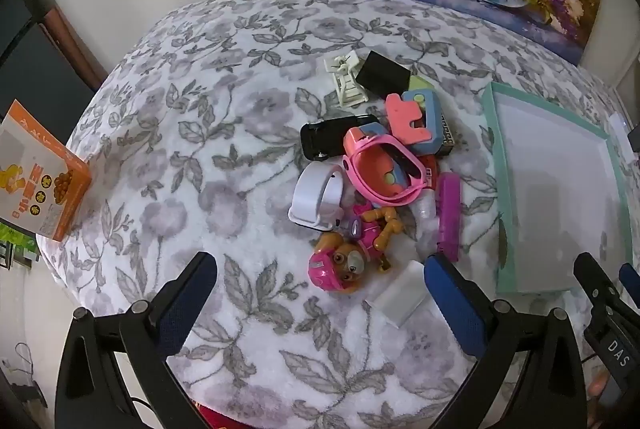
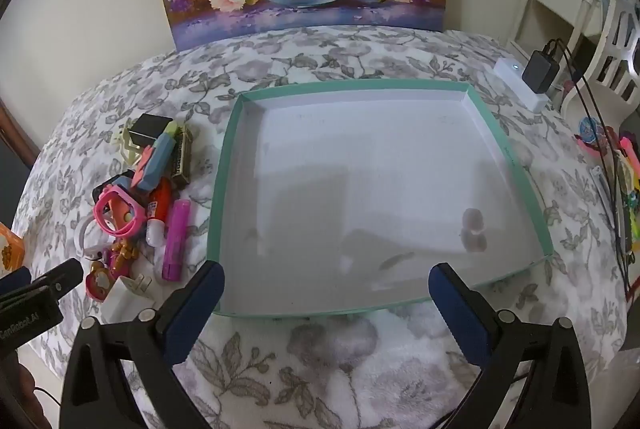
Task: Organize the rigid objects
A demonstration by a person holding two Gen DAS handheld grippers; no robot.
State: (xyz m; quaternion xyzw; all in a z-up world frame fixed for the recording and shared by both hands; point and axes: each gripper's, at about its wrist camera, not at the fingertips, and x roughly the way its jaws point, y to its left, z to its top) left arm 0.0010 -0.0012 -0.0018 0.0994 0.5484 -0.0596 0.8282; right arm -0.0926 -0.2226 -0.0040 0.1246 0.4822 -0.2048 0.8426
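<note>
Toys [image 1: 372, 173] all piled beside tray [image 2: 224, 165], none inside yet; left gripper [image 1: 320, 281] & right gripper [image 2: 326, 285] both spread wide, holding nothing.

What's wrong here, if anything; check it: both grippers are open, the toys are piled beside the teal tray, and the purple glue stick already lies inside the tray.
The purple glue stick lies outside the teal tray, with the pile, as the right wrist view shows. The rest is right.

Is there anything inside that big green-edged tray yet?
No, the tray shows only its bare white bottom, while the toys lie in a heap on the blanket beside it.
</note>
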